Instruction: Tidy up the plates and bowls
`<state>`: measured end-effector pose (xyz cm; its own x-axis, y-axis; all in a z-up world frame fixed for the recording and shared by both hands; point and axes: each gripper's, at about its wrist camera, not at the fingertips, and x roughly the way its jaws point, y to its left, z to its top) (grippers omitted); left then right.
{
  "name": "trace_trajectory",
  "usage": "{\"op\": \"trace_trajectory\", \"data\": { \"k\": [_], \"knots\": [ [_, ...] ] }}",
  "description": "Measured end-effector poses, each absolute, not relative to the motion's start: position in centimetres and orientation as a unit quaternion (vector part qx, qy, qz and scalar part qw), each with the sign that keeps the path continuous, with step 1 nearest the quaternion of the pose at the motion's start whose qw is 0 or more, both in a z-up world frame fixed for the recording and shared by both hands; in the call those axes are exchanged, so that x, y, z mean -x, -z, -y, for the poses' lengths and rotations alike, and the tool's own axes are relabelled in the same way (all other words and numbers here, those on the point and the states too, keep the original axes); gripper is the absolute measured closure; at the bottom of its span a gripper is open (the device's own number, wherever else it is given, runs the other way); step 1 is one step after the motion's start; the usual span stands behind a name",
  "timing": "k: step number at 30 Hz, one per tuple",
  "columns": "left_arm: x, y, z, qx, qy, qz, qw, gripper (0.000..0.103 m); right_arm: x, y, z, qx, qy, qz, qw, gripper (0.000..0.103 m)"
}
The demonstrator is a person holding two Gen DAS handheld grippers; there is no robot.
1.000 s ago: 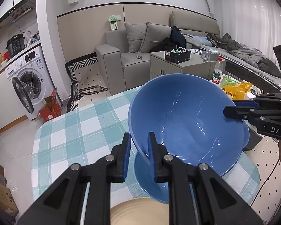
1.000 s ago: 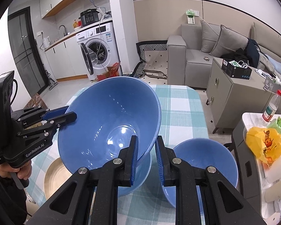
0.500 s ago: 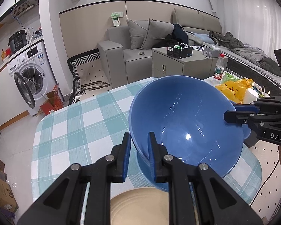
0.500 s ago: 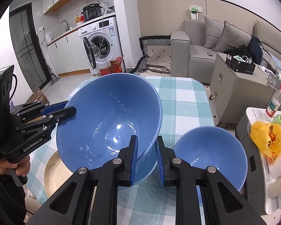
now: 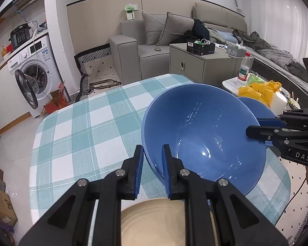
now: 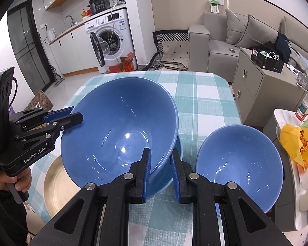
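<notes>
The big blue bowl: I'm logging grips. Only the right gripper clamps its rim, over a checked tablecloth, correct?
Not quite: both grippers clamp the big blue bowl. The right wrist view shows the left gripper on the opposite rim, right gripper near, tablecloth below.

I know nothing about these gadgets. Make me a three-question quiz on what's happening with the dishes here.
1. True or false: both grippers, left and right, grip the big bowl by its rim.
2. What lies directly under the big bowl? A) another blue dish B) a mug C) bare cloth
3. What colour is the plate beside the bowls?

Key: 1 true. 2 A, a blue dish. 3 beige.
</notes>
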<state>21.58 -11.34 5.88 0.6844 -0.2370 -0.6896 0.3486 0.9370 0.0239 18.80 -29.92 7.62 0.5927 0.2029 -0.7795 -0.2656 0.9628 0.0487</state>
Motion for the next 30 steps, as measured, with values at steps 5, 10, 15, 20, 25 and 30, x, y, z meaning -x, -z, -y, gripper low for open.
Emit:
{"op": "trace_trajectory", "data": {
  "k": [5, 10, 15, 20, 25, 30],
  "knots": [
    [-21.9, -5.2, 11.4, -0.083, 0.160, -0.372, 0.911, 0.087, -18.6, -6.3, 29.6, 0.030, -0.118, -0.446, 0.887, 0.084],
    [-21.9, -5.1, 11.6, -0.090, 0.161, -0.373, 0.909, 0.087, -17.9, -5.0, 29.1, 0.025, -0.103, -0.448, 0.888, 0.084],
    [-21.9, -4.9, 11.8, -0.098, 0.164, -0.374, 0.908, 0.087, -17.2, -4.4, 28.4, 0.034, -0.077, -0.439, 0.895, 0.084],
    [-22.1, -3.9, 12.2, -0.108, 0.159, -0.387, 0.902, 0.087, -16.5, -3.8, 27.6, 0.040, -0.042, -0.424, 0.904, 0.084],
    [-22.4, -3.6, 12.5, -0.117, 0.150, -0.394, 0.899, 0.087, -16.7, -3.2, 27.2, 0.044, -0.029, -0.423, 0.905, 0.082],
    [-22.5, -3.5, 12.7, -0.121, 0.146, -0.397, 0.898, 0.087, -16.7, -3.0, 27.2, 0.055, -0.025, -0.422, 0.905, 0.081]
  ]
}}
